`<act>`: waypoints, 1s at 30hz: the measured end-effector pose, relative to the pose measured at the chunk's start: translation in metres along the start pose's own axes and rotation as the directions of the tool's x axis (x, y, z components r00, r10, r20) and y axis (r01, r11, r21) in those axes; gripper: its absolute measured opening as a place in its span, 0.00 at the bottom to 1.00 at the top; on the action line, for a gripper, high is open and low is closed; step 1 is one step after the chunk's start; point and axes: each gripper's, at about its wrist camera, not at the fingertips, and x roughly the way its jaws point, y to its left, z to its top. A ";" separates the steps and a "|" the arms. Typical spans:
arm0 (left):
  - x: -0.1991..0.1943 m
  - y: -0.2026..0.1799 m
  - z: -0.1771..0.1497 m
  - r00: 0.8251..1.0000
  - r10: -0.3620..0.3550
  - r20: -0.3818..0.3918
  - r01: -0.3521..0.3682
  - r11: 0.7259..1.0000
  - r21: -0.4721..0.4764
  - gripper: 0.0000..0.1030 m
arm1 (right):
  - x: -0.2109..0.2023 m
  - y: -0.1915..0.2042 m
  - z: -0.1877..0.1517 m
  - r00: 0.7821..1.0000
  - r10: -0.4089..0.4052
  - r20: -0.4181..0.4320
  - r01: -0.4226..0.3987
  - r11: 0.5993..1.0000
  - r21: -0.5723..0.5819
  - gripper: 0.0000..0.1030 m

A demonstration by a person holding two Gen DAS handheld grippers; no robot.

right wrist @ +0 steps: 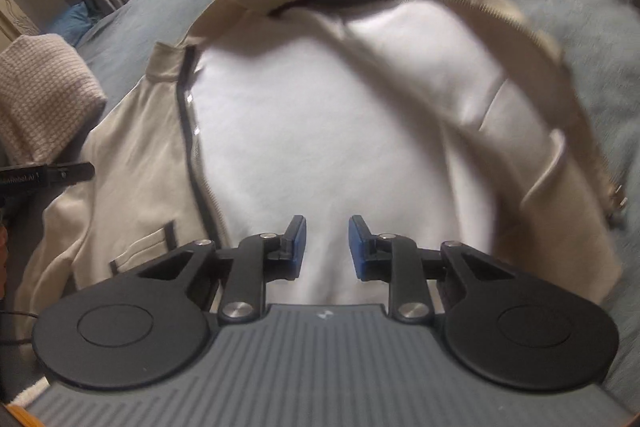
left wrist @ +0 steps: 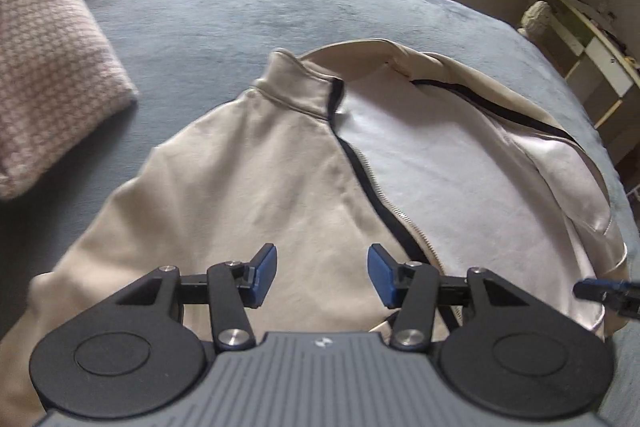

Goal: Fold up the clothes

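Room: bedroom, grey-blue bed filling the view.
Jacket: one, beige, unzipped, spread on the bed, right front flung open.
Left gripper: moderately wide, empty, above the jacket.
Right gripper: narrower gap, empty.
Risk: the loose right panel could bunch, skewing the fold.
Count: one pillow, two grippers.

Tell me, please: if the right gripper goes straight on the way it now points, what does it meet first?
Most likely the white inner lining of the open beige jacket. The right gripper is open and empty, and points down at it. Depth is unclear.
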 end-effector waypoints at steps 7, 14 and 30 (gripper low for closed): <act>0.054 -0.046 -0.024 0.986 -0.123 -0.116 0.141 0.978 0.156 0.43 | -0.046 -0.028 0.024 0.930 -0.332 0.155 0.342 0.939 -0.039 0.23; 0.063 -0.056 -0.039 0.980 -0.112 -0.167 0.147 0.965 0.216 0.44 | -0.015 -0.060 0.048 0.882 -0.441 0.169 0.463 0.876 -0.136 0.28; 0.062 -0.066 -0.048 0.994 -0.048 -0.099 0.066 0.980 0.187 0.47 | 0.034 -0.054 0.112 0.915 -0.278 0.294 0.370 0.868 -0.332 0.03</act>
